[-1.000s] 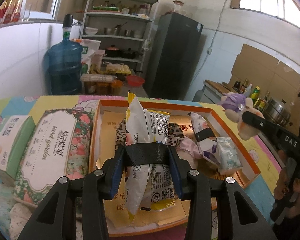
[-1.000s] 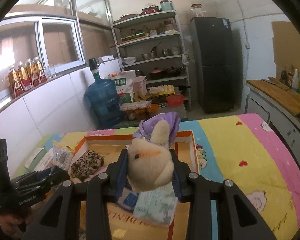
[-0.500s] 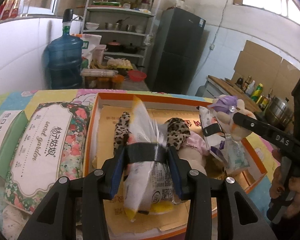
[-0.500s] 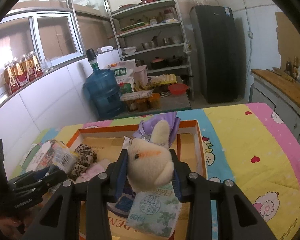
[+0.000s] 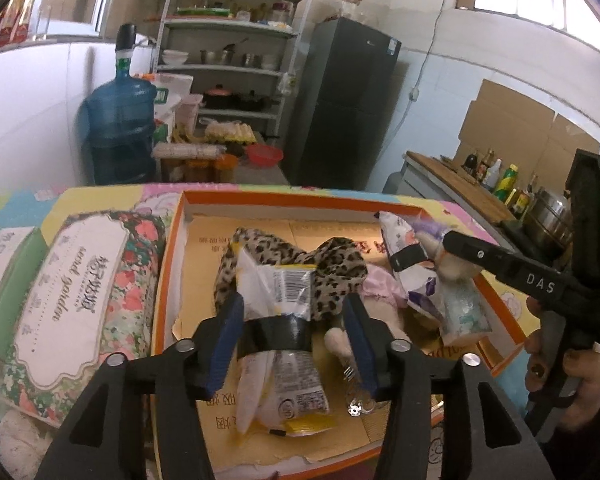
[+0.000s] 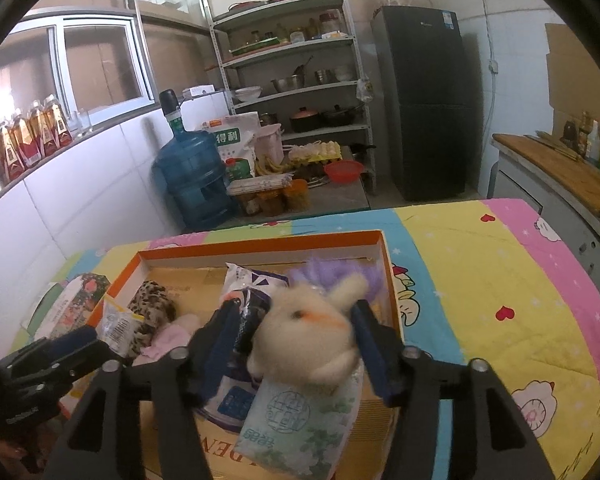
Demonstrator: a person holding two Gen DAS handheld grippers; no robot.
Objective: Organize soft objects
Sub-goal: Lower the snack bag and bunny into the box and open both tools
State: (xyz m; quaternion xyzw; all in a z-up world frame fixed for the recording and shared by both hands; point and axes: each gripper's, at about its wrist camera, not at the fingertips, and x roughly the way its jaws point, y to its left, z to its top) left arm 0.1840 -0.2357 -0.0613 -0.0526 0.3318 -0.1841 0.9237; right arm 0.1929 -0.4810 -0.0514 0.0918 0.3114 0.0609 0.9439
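Inside the orange box [image 5: 168, 264], near its front edge, a snack packet [image 5: 278, 332] lies between the left gripper's [image 5: 292, 344] jaws, which have just been opening and stand clear of it. By the box's right wall, the right gripper's [image 6: 296, 344] jaws have likewise been opening around a cream plush toy [image 6: 304, 340], no longer pinching it.

Tbl [image 6: 480, 280] w/ box [image 6: 260, 242], tissue pks [image 5: 72, 280]

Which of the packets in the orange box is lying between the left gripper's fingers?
The clear snack packet with the yellow end and barcode, lying between the open left gripper. The purple-and-white packet lies further right.
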